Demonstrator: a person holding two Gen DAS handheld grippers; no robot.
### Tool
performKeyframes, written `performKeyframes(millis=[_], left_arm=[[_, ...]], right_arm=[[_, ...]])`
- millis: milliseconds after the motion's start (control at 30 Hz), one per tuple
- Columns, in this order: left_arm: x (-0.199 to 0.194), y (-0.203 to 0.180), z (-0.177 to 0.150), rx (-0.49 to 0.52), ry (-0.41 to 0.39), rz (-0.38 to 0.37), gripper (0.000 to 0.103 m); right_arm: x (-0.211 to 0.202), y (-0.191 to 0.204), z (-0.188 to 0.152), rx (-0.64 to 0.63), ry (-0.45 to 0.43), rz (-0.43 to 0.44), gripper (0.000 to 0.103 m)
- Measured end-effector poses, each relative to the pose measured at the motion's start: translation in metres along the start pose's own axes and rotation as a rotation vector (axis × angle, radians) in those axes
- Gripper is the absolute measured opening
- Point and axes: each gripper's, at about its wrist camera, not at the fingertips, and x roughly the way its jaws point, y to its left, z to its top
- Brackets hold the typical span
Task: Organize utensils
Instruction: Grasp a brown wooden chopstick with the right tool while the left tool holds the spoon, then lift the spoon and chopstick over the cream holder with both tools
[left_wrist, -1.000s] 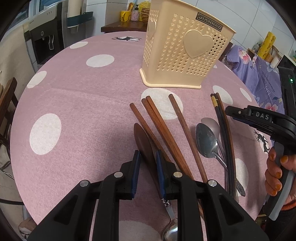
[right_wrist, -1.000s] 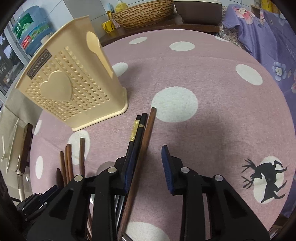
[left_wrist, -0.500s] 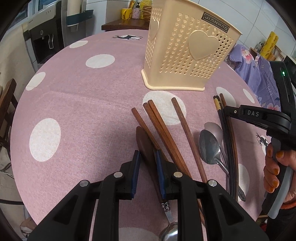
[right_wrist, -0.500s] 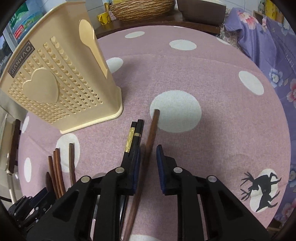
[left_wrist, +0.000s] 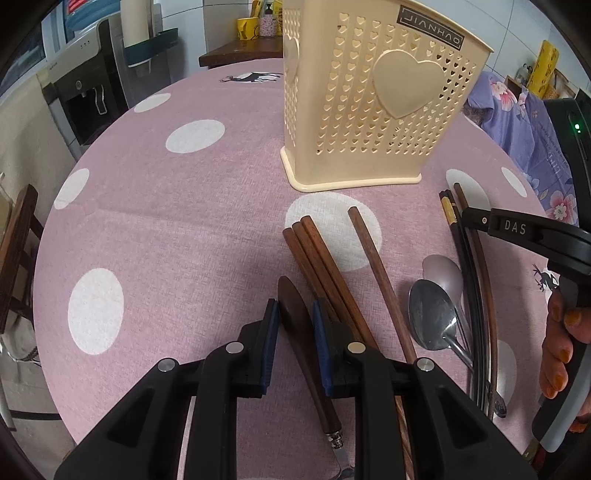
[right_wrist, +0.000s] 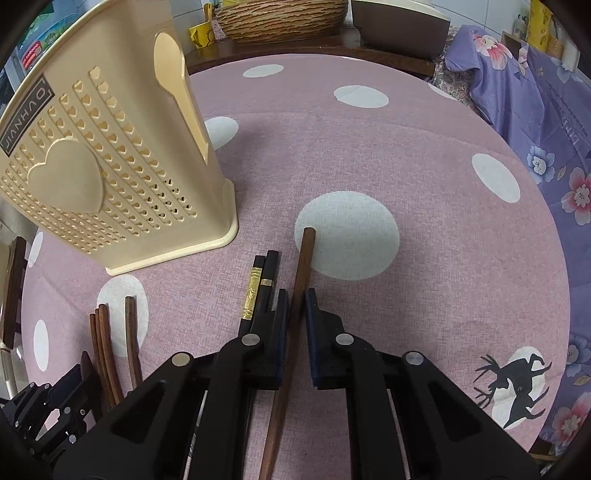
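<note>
My left gripper (left_wrist: 295, 317) is shut on the dark wooden handle (left_wrist: 297, 325) of a utensil with a metal end, held just above the pink cloth. Several brown chopsticks (left_wrist: 325, 266) and two steel spoons (left_wrist: 436, 310) lie to its right. My right gripper (right_wrist: 293, 310) is shut on a single brown chopstick (right_wrist: 301, 273); a black pair with gold bands (right_wrist: 258, 291) lies just left of it. The cream holder (left_wrist: 369, 99) stands upright behind the utensils and also shows in the right wrist view (right_wrist: 92, 158).
The round table (left_wrist: 166, 221) has a pink cloth with white dots. A purple floral cloth (right_wrist: 546, 122) lies off its right edge. A water dispenser (left_wrist: 85, 88) and a chair (left_wrist: 14, 251) stand at the left. A wicker basket (right_wrist: 280, 14) sits behind.
My right gripper closed from wide open onto the brown chopstick. My left gripper stayed shut on the wooden handle and rose slightly with it.
</note>
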Motion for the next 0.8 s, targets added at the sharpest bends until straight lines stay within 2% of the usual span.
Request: performKeyframes(millis=[267, 433, 633, 800], left_arm=[[-0.001, 0.001, 0.001, -0.025, -0.016, 0.003, 0.018], [-0.009, 0.006, 0.004, -0.046, -0.05, -0.016, 0.017], [-0.041, 0.01, 0.011, -0.057, -0.149, -0.064, 0.016], [-0.079, 0.019, 0.019, -0.066, -0.256, -0.082, 0.016]], right_arm=[[0.001, -0.004, 0.001, 0.024, -0.016, 0.028, 0.008], [-0.012, -0.011, 0.0, 0.034, -0.069, 0.068, 0.008], [-0.052, -0.02, 0.0, 0.026, -0.193, 0.106, 0.008], [-0.103, -0.027, 0.0, -0.004, -0.334, 0.136, 0.007]])
